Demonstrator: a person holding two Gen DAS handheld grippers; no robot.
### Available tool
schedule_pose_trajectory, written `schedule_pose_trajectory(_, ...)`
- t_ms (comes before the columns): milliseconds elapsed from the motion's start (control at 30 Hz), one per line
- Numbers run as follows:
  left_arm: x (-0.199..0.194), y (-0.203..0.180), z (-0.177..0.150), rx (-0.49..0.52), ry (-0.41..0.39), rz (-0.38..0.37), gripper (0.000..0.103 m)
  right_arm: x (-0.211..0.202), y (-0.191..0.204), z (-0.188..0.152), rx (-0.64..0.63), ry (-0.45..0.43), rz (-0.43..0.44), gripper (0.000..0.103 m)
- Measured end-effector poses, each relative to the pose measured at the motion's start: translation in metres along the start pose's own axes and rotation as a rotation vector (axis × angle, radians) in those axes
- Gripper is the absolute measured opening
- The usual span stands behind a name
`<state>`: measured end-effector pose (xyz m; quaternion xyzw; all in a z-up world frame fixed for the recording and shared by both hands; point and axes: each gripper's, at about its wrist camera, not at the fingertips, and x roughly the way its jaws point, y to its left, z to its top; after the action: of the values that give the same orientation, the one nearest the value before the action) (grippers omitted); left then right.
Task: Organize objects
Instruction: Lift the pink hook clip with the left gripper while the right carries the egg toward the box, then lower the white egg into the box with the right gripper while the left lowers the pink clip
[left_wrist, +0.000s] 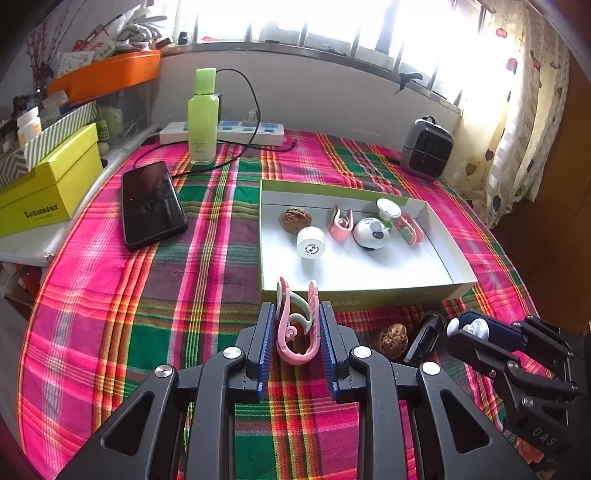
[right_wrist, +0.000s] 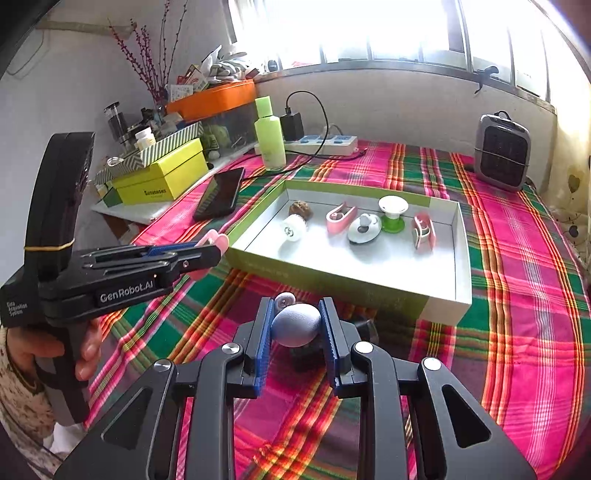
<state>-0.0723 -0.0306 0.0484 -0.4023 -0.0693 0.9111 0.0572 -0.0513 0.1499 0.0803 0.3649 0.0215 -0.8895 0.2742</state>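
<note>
My left gripper (left_wrist: 297, 314) is shut on a pink clip (left_wrist: 297, 325) and holds it above the cloth just in front of the green-sided box (left_wrist: 354, 295). My right gripper (right_wrist: 295, 310) is shut on a small grey-and-white roller toy (right_wrist: 295, 325), to the right of the left gripper (right_wrist: 212, 247) and before the box (right_wrist: 332, 280). Inside the box lie a walnut (left_wrist: 296, 220), a white cap (left_wrist: 310, 246), two pink clips (left_wrist: 340, 222), a white round toy (left_wrist: 370, 233) and a green-and-white spool (left_wrist: 388, 210). A second walnut (left_wrist: 393, 340) and a black object (left_wrist: 424, 338) lie on the cloth.
A black phone (left_wrist: 152, 204) lies at the left, a green bottle (left_wrist: 202, 118) and a power strip (left_wrist: 240, 133) stand behind it. A small grey heater (left_wrist: 426, 147) stands at the back right. Yellow and orange boxes (left_wrist: 51, 184) crowd the left side shelf.
</note>
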Motion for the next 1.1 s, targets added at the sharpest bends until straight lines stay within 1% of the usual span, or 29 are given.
schedule_pose_trajectory(133,0.005,-0.001,0.006,-0.002,0.003,0.000,0.022,0.006,-0.005,0.010,0.000,0.003,-0.001,0.026)
schedule_pose_trajectory(367,0.017,-0.001,0.022,-0.003,0.005,-0.006,0.022,0.026,-0.014,0.030,0.003,0.008,-0.029,0.026)
schedule_pose_trajectory(533,0.029,-0.003,0.031,-0.001,0.015,-0.005,0.022,0.046,-0.023,0.043,0.019,0.031,-0.026,0.026)
schedule_pose_trajectory(833,0.048,-0.003,0.037,-0.009,0.047,-0.003,0.022,0.075,-0.037,0.053,0.042,0.080,-0.014,0.026)
schedule_pose_trajectory(1100,0.060,-0.003,0.039,-0.008,0.069,0.001,0.022,0.087,-0.042,0.056,0.051,0.097,-0.013,0.026)
